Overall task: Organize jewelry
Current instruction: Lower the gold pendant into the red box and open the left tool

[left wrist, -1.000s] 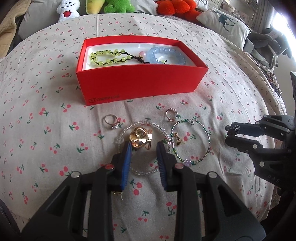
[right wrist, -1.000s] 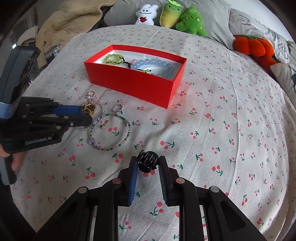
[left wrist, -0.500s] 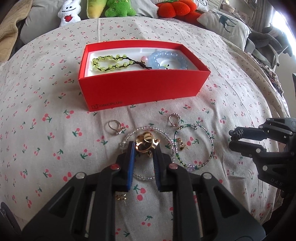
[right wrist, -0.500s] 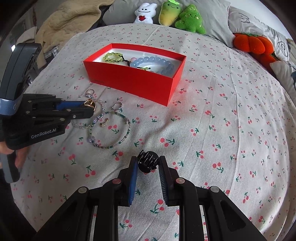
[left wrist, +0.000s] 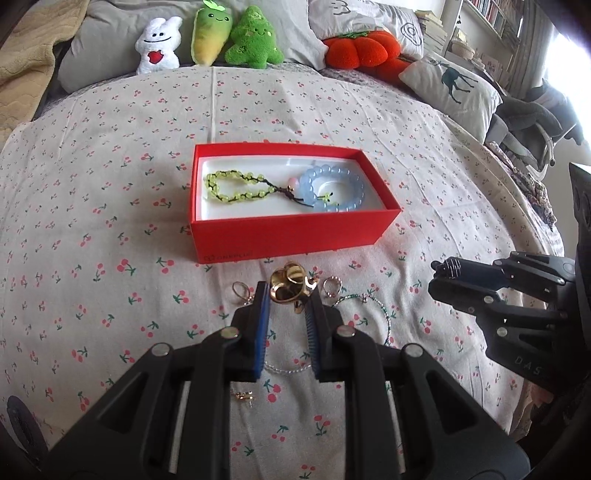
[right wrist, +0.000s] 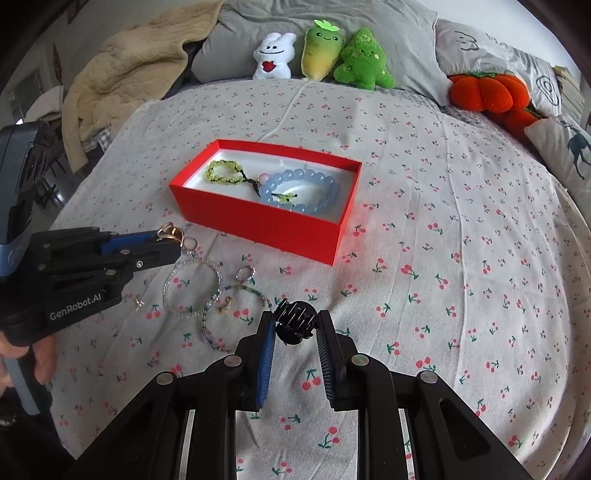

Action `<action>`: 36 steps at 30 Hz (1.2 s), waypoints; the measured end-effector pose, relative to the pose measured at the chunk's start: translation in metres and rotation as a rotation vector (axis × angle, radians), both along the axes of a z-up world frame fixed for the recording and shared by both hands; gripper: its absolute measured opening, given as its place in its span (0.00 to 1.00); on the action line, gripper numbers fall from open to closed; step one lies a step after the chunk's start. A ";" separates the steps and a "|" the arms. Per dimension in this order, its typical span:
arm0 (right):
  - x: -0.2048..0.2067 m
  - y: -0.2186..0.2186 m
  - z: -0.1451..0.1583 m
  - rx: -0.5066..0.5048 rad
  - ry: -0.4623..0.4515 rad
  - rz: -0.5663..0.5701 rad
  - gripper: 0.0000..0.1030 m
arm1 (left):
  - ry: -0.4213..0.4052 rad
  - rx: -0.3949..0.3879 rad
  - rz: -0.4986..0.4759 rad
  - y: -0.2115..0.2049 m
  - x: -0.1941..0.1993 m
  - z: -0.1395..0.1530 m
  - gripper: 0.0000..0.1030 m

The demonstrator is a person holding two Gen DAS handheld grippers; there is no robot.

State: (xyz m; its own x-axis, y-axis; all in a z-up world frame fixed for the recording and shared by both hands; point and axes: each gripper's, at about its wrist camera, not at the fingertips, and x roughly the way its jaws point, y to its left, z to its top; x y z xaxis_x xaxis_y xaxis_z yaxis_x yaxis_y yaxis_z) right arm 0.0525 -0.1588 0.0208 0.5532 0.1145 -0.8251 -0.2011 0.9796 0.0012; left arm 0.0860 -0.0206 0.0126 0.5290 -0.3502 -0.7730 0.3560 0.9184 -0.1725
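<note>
Red cardboard catches the eye first: an open box (left wrist: 291, 232) sits in the middle of the cherry-print bedspread (left wrist: 110, 229), and inside it, on a white liner, lie a green beaded bracelet (left wrist: 236, 187) and a pale blue beaded bracelet (left wrist: 332, 188), the two touching where the green one's dark cord runs across the blue beads. Just in front of the box, the left gripper (left wrist: 287, 295) has its blue-padded jaws drawn in close on a gold ornament (left wrist: 290, 286), which sits pinched between the tips and looks clear of the cloth, though from this angle I can't be sure. To the right, the right gripper (right wrist: 296, 325) is closed the same way on a small black claw hair clip (right wrist: 293, 321). Loose pieces lie on the bedspread near the box's front wall: a clear beaded bracelet (right wrist: 192, 288), a green-and-purple beaded bracelet (right wrist: 236, 317) just beside it, a small ring (right wrist: 245, 273) and a tiny gold earring (right wrist: 226, 303) inside the second loop. Plush toys (right wrist: 321, 55) are lined up along the grey pillows (right wrist: 369, 22) at the head of the bed.
</note>
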 end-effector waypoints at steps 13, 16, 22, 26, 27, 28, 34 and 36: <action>0.041 0.000 0.025 0.077 -0.042 -0.077 0.22 | -0.011 -0.084 0.080 0.009 0.030 0.023 0.20; 0.050 -0.003 0.024 0.088 -0.046 -0.091 0.22 | -0.007 -0.087 0.086 0.009 0.039 0.019 0.20; 0.069 -0.009 0.017 0.113 -0.036 -0.128 0.22 | -0.015 -0.071 0.074 0.002 0.057 0.011 0.20; 0.079 -0.011 0.011 0.109 -0.027 -0.140 0.22 | 0.032 -0.063 0.075 0.000 0.067 -0.003 0.20; 0.080 -0.012 0.009 0.107 -0.024 -0.142 0.22 | 0.037 -0.062 0.074 -0.001 0.067 -0.006 0.20; 0.082 -0.013 0.007 0.106 -0.020 -0.143 0.22 | 0.035 -0.056 0.073 -0.001 0.068 -0.007 0.20; 0.088 -0.016 0.000 0.096 -0.014 -0.149 0.22 | 0.032 -0.050 0.075 -0.002 0.069 -0.008 0.22; 0.089 -0.018 -0.001 0.096 -0.013 -0.154 0.22 | 0.032 -0.050 0.079 0.000 0.068 -0.006 0.29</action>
State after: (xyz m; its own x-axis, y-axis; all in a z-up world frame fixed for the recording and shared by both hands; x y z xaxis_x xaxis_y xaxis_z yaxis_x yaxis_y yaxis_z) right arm 0.1416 -0.1764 0.0199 0.5812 0.1054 -0.8069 -0.0490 0.9943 0.0946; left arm 0.1544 -0.0210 0.0061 0.5323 -0.3465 -0.7724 0.2760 0.9336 -0.2286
